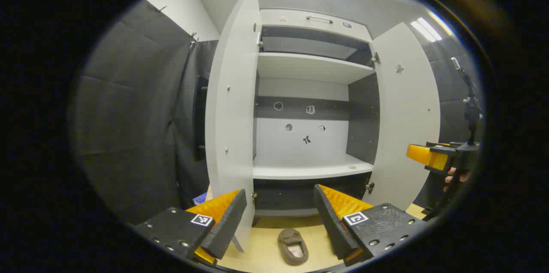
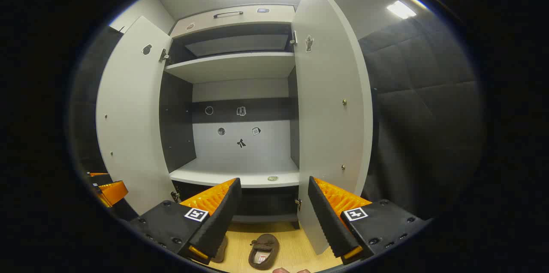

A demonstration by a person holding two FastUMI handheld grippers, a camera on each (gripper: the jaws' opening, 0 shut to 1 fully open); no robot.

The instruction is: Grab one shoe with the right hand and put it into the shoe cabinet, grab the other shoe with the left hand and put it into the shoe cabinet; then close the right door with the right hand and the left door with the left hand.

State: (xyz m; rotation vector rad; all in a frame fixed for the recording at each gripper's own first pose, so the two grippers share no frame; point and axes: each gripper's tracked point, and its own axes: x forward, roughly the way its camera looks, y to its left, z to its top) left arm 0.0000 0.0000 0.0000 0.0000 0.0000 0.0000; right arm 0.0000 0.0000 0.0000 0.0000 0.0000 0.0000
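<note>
A tall white shoe cabinet (image 1: 309,93) (image 2: 240,93) with grey inner side walls stands wide open in both views, its shelves bare of shoes. Its white left door (image 1: 233,110) (image 2: 128,118) and white right door (image 1: 407,114) (image 2: 330,110) both swing outward towards the cameras. Dark padded panels (image 1: 124,127) (image 2: 424,114) line the booth on either side of the cabinet, and the pale wooden floor (image 1: 266,247) (image 2: 296,251) runs up to its base.

The left gripper (image 1: 281,217) hangs in front of the cabinet with its two fingers set wide apart and nothing between them. The right gripper (image 2: 274,217) (image 1: 433,157) is likewise spread wide and holds nothing; in the left gripper view it appears at the right edge, with a hand (image 1: 454,176) beneath it.

A brown slipper-like shoe (image 1: 293,246) (image 2: 263,250) lies on the floor just in front of the cabinet, toe towards it. In the right gripper view a second brown shoe (image 2: 221,249) lies just beside it, mostly hidden behind the right gripper's finger.
</note>
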